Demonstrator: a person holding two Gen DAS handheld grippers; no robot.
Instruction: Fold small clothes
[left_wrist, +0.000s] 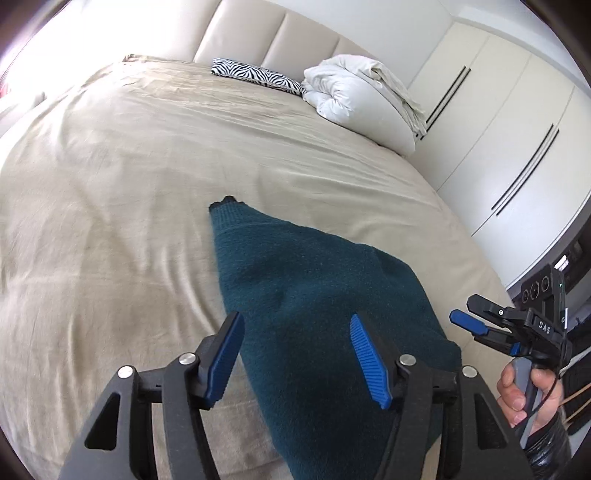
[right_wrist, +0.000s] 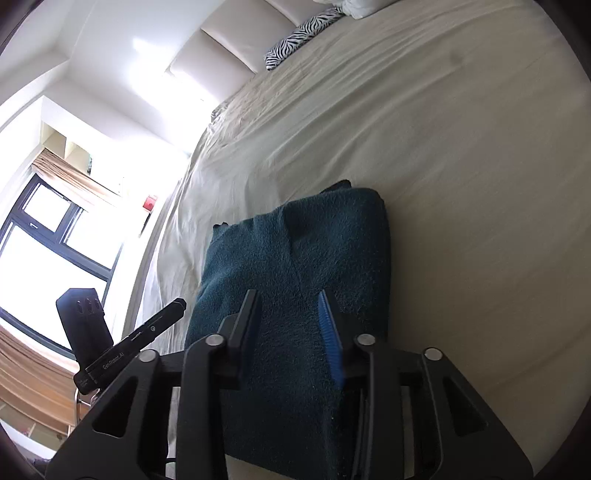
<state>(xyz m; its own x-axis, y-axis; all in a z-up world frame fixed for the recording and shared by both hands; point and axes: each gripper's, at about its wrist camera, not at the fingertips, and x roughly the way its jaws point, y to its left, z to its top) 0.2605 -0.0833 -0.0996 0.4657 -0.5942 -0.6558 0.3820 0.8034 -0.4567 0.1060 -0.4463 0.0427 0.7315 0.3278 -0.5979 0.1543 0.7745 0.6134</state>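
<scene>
A dark teal fleece garment (left_wrist: 314, 295) lies folded on the beige bed sheet (left_wrist: 129, 184), near the bed's front edge. My left gripper (left_wrist: 295, 325) is open above its near end, empty. In the left wrist view my right gripper (left_wrist: 465, 314) shows at the right edge, held in a hand, off the garment's right side. In the right wrist view the garment (right_wrist: 295, 258) lies flat with one flap folded over, and my right gripper (right_wrist: 290, 306) is open just above it, holding nothing. The left gripper's body (right_wrist: 129, 343) shows at the left.
A zebra-print pillow (left_wrist: 255, 75) and a bundled white duvet (left_wrist: 354, 92) lie at the head of the bed by the padded headboard (left_wrist: 277, 33). White wardrobe doors (left_wrist: 517, 147) stand to the right. A window (right_wrist: 48, 240) is beyond the bed's far side.
</scene>
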